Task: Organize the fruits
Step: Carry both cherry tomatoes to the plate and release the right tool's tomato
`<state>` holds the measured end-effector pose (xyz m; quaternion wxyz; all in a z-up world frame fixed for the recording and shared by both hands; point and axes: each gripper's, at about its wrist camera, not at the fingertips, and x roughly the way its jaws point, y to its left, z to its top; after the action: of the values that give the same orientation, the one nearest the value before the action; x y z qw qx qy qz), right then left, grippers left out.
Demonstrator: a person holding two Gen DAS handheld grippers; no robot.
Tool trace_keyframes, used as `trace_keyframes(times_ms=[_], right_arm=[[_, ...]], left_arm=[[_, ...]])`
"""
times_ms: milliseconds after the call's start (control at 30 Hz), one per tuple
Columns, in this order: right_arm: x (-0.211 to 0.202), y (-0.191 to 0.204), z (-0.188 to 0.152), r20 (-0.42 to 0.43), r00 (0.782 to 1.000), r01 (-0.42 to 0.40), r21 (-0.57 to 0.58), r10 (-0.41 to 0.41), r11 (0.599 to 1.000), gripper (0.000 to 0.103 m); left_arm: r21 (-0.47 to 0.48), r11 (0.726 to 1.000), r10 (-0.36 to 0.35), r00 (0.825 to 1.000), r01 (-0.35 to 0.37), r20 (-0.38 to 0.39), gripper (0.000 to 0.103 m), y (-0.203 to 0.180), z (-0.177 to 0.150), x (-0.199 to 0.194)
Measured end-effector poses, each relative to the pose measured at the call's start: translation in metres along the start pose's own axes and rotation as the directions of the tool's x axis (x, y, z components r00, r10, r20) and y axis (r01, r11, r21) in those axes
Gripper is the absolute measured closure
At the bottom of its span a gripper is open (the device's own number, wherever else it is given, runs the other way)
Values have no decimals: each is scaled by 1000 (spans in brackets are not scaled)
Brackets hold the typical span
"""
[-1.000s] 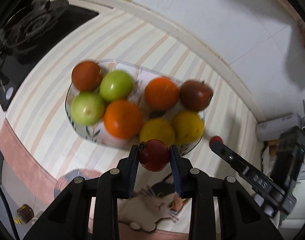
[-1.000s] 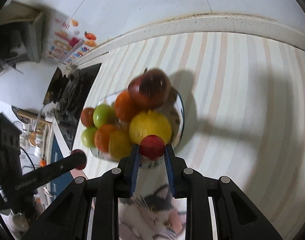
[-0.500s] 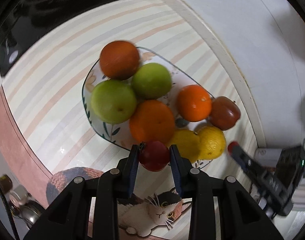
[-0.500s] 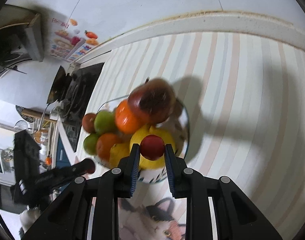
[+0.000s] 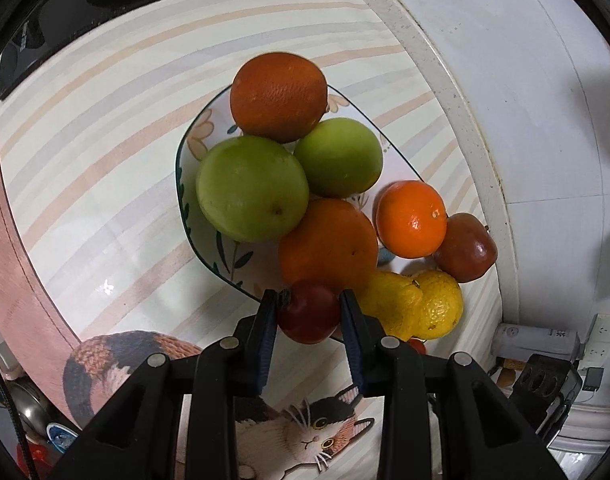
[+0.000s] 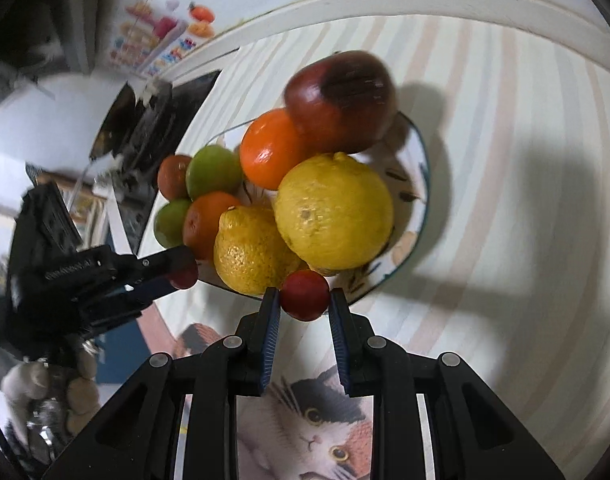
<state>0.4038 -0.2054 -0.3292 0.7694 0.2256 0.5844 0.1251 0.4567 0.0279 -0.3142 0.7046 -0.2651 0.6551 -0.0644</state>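
Observation:
A flowered plate holds oranges, green apples, lemons and a dark red apple. My left gripper is shut on a small red fruit at the plate's near rim. My right gripper is shut on another small red fruit at the plate's near edge, just below two lemons. The left gripper with its red fruit also shows in the right wrist view.
The plate sits on a striped counter. A black stove lies at the far left. A white wall ledge runs behind. A cat-print mat lies under the grippers. Sockets and a charger are at the right.
Both grippers have moved closer to the plate, each still holding its small red fruit. The fruits now fill more of each view.

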Motion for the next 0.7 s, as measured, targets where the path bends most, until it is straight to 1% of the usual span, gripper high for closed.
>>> trace_keyframes(times_ms=[100, 267, 433, 533, 633, 700], right_arm=[[2, 9, 1, 10, 999, 45, -48, -45, 998, 76], [4, 19, 0, 23, 996, 92, -93, -90, 991, 75], [5, 22, 2, 28, 995, 101, -101, -99, 990, 75], [5, 23, 1, 29, 995, 102, -99, -100, 990, 75], [2, 22, 1, 30, 994, 109, -100, -106, 989, 75], [-1, 20, -1, 22, 994, 105, -97, -104, 990, 74]], left_arm=[[-2, 1000, -1, 1000, 1, 5, 74, 1, -2, 3], [-6, 1000, -7, 1000, 7, 15, 74, 0, -4, 6], [-33, 999, -32, 999, 33, 33, 74, 2, -8, 6], [-31, 999, -42, 999, 43, 34, 74, 1, -9, 7], [-35, 999, -35, 999, 36, 32, 74, 0, -8, 7], [-10, 1000, -11, 999, 11, 33, 74, -2, -9, 2]])
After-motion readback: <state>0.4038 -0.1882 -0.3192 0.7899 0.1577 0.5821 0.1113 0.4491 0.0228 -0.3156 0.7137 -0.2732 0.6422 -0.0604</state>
